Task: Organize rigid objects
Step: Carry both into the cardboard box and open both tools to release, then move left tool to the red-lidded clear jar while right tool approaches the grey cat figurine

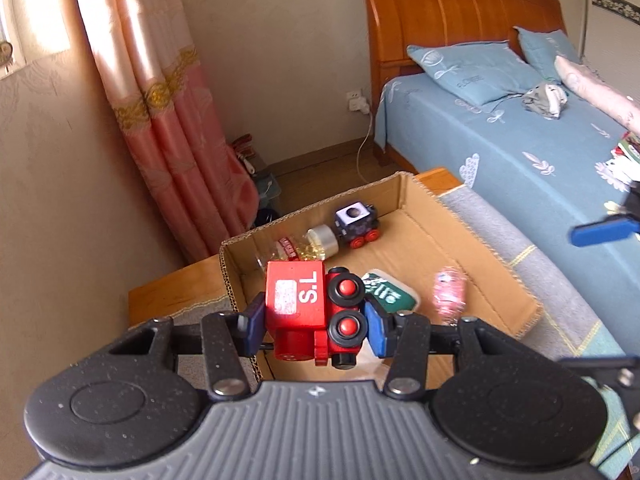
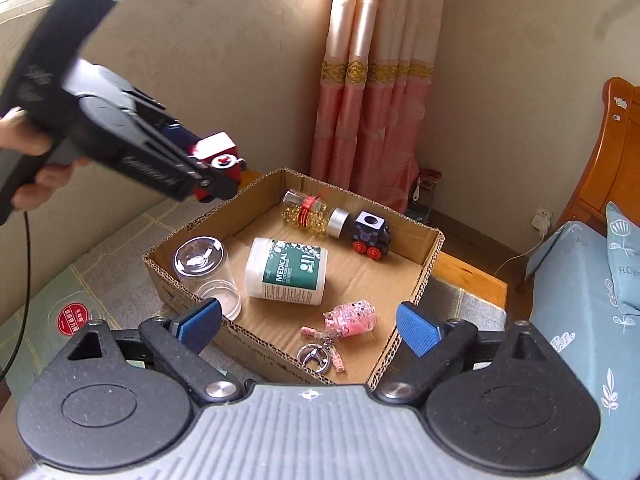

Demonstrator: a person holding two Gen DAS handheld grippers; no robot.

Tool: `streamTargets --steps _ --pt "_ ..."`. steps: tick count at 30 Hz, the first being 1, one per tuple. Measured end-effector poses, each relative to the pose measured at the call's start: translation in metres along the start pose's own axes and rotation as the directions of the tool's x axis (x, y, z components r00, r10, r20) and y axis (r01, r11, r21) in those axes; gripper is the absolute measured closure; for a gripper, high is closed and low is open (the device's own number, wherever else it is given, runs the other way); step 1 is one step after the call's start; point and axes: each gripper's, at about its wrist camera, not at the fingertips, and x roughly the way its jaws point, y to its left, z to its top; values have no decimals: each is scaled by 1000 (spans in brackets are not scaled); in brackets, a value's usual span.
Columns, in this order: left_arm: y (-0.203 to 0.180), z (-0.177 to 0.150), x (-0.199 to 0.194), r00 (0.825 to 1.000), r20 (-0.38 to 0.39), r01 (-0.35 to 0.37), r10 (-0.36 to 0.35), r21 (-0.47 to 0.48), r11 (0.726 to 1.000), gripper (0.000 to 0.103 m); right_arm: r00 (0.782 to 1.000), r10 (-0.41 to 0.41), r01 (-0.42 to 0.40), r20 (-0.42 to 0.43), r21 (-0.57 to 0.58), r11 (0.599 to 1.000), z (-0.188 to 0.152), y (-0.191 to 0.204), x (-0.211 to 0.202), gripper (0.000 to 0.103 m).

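Left gripper is pinching the red toy train over the cardboard box's near edge, right gripper spread and empty. Looks like the drop-off step; next it probably needs lowering into a free spot beside the medical bottle, then letting go.

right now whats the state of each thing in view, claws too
left claw: shut on the red toy train, held above the box
right claw: open, empty
cardboard box: open-topped
clear cup: upside down, at the box's near corner
medical jar: on its side
capsule bottle: on its side, capped
dark toy train: upright on its wheels
pink bottle keychain: lying flat
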Motion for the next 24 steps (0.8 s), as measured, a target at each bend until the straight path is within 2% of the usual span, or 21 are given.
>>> streamTargets --steps 3,5,6,7,8,18,24 --pt "8 3 19 999 -31 -24 24 -19 1000 53 1000 -17 17 -11 -6 1000 -5 0 -1 3" --pt "15 5 25 999 -30 -44 43 -51 998 34 1000 -22 22 -14 -2 1000 -8 -1 -1 3" --pt "18 4 25 999 -19 -48 47 -71 996 18 1000 -22 22 -17 1 1000 -10 -1 -2 3" --pt "20 3 23 999 -4 -52 52 -85 995 6 1000 -23 23 -18 5 1000 -11 -2 -2 3" --pt "21 2 20 998 8 -54 55 -91 994 4 1000 -24 24 -19 7 1000 -12 -2 -3 2" --pt "9 -17 -16 997 60 -50 53 -52 997 3 999 -19 21 -28 54 998 -23 2 1 0" --pt "-2 -38 -40 991 109 -72 76 -41 997 3 997 -51 56 -52 106 993 -33 7 5 0"
